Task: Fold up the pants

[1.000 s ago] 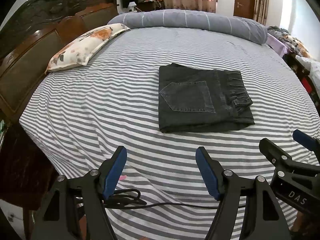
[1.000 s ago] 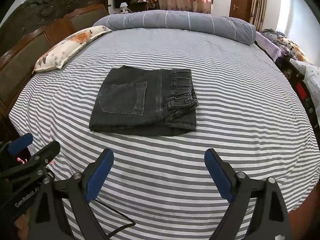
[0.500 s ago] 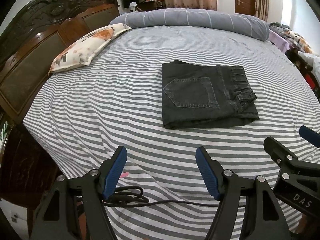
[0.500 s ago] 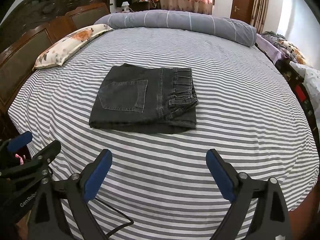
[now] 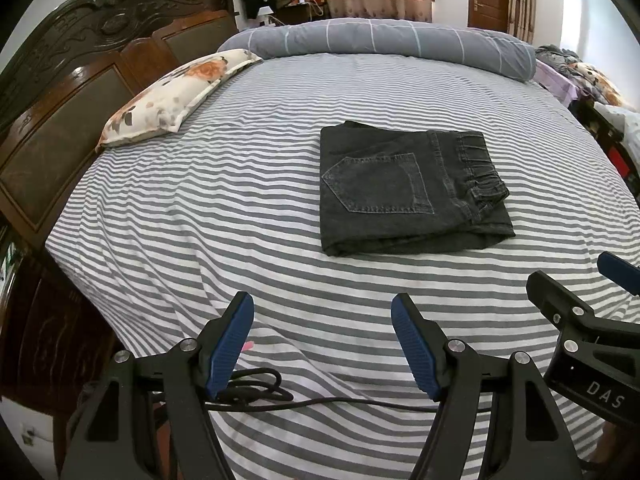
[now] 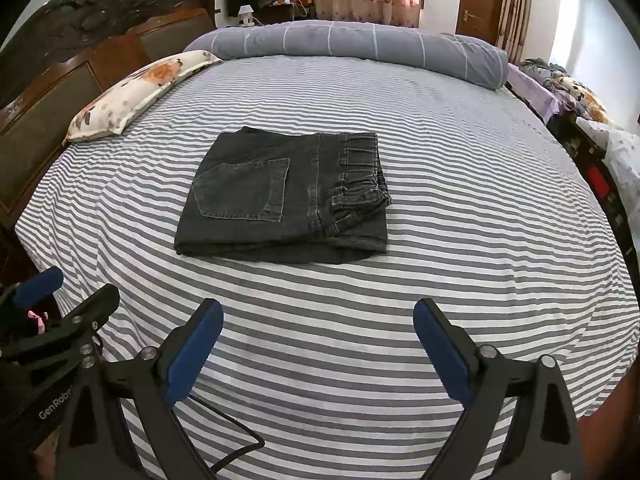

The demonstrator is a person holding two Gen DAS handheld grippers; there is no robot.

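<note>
Dark grey denim pants [image 5: 404,188] lie folded into a compact rectangle on the striped bed sheet [image 5: 240,208], back pocket up and waistband to the right. They also show in the right wrist view [image 6: 284,196]. My left gripper [image 5: 322,312] is open and empty, well short of the pants and above the near part of the bed. My right gripper [image 6: 318,316] is open and empty, also short of the pants. The right gripper shows at the right edge of the left wrist view [image 5: 580,300]. The left gripper shows at the left edge of the right wrist view [image 6: 60,300].
A floral pillow [image 5: 176,96] lies at the left by the dark wooden headboard [image 5: 80,80]. A rolled grey quilt [image 5: 380,40] lies along the far edge. A black cable [image 5: 280,396] trails on the sheet under the left gripper. Furniture and bedding stand at the right [image 6: 580,92].
Both grippers have drawn slightly back and up from the bed. The folded pants have not moved. Both grippers stay open.
</note>
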